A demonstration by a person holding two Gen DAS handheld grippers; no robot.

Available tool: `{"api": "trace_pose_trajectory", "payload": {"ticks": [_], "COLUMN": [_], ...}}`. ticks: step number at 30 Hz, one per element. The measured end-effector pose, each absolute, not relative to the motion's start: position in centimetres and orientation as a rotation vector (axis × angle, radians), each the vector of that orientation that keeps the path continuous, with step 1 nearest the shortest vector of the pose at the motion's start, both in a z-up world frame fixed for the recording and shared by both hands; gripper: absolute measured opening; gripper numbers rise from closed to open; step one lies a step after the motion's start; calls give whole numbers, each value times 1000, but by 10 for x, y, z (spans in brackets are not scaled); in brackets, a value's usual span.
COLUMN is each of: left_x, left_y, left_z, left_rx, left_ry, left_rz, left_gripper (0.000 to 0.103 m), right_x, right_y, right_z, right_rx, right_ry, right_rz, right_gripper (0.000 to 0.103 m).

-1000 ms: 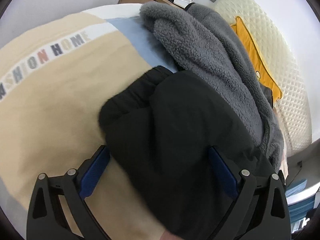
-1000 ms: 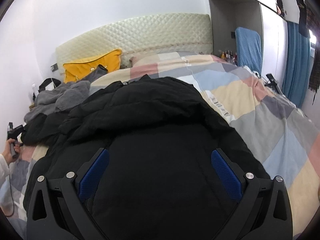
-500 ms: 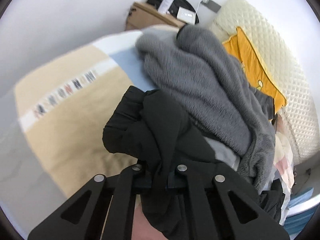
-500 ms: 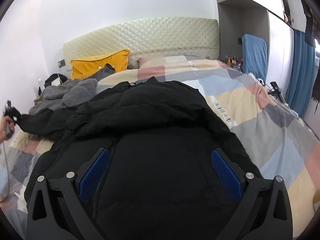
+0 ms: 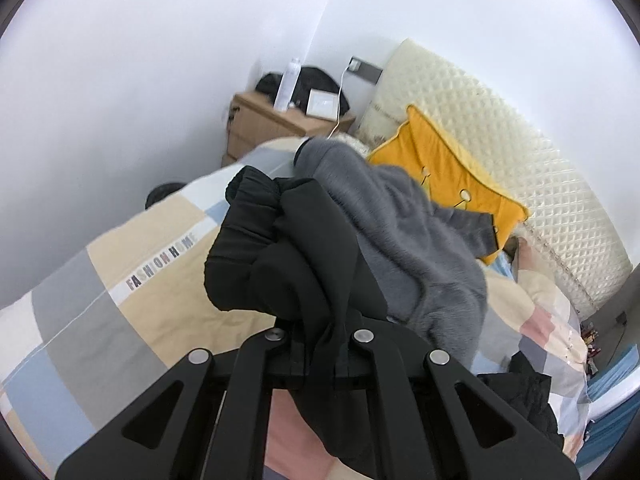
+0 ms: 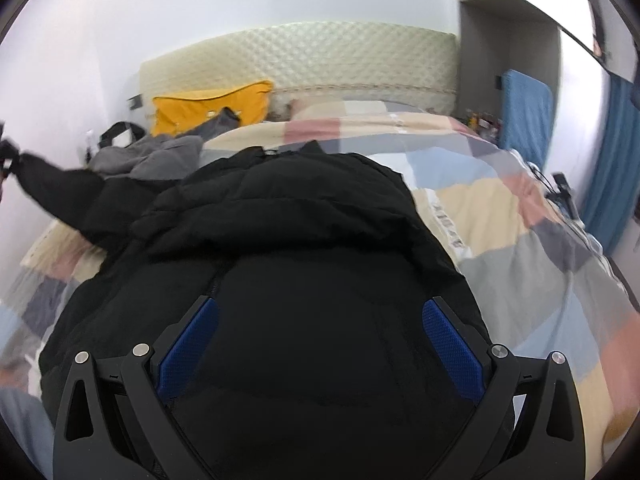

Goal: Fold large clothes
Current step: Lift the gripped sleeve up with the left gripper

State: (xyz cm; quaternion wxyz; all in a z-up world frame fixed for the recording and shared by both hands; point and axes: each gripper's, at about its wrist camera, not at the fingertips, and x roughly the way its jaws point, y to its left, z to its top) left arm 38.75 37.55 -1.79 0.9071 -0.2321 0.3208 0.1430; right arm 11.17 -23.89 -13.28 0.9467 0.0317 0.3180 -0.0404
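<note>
left tongs (image 5: 320, 344) are clamped tight on the sleeve (image 5: 276, 256) of the black jacket (image 6: 304, 280), lifted above the bed (image 5: 132, 312), right tongs (image 6: 316, 332) gaping wide over the jacket's body, gripping nothing, grey fleece (image 5: 400, 232) beside it.

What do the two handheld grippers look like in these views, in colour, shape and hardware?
Both are matte black. The right gripper has two angled fingers with blue textured pads, silver round rivets and triangular cut-outs in its arms. The left gripper shows the same black linkage bars, silver rivets and triangular cut-outs; its pads are hidden. No cables or printed markings are visible on either, and no sleeve shows.
</note>
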Motion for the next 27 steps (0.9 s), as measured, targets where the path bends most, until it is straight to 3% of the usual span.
{"api": "trace_pose_trajectory", "payload": {"ticks": [12,27], "left_x": [350,317], "left_y": [289,136], "left_z": [75,149], "left_rx": [-355,-168], "left_ry": [574,483], "left_rz": [262,170], "left_gripper": [5,5], "right_x": [88,60], "right_y": [-262,-308], "right_z": [-118,-102], "right_rx": [154,229], "right_ry": [557,463], "right_rz": [6,29], "right_gripper": [103,103]}}
